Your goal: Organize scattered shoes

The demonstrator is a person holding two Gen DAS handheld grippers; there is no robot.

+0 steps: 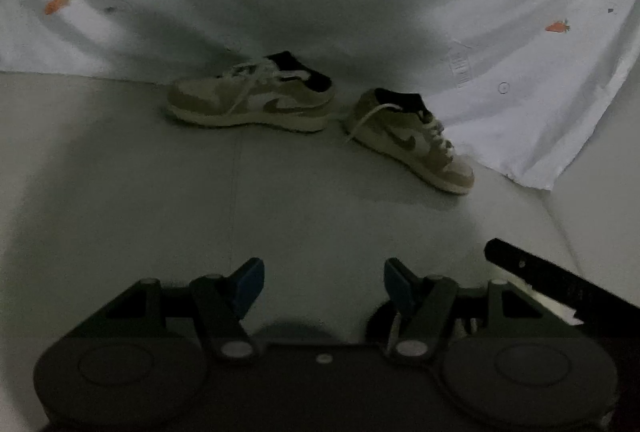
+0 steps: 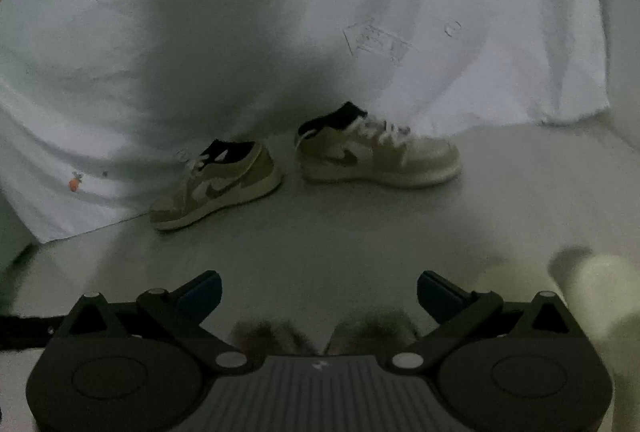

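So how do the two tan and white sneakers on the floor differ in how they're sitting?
In the left wrist view, the left tan and white sneaker lies side-on, toe pointing left, close against the hanging white carrot-print sheet. The right tan and white sneaker sits nearer the camera, angled with its toe toward the lower right, a lace trailing loose. Both stand upright on the grey floor, heels nearly meeting, each with a dark collar and dark swoosh.

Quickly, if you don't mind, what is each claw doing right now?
Left claw: open, holding nothing, short of the shoes.
Right claw: open, holding nothing.
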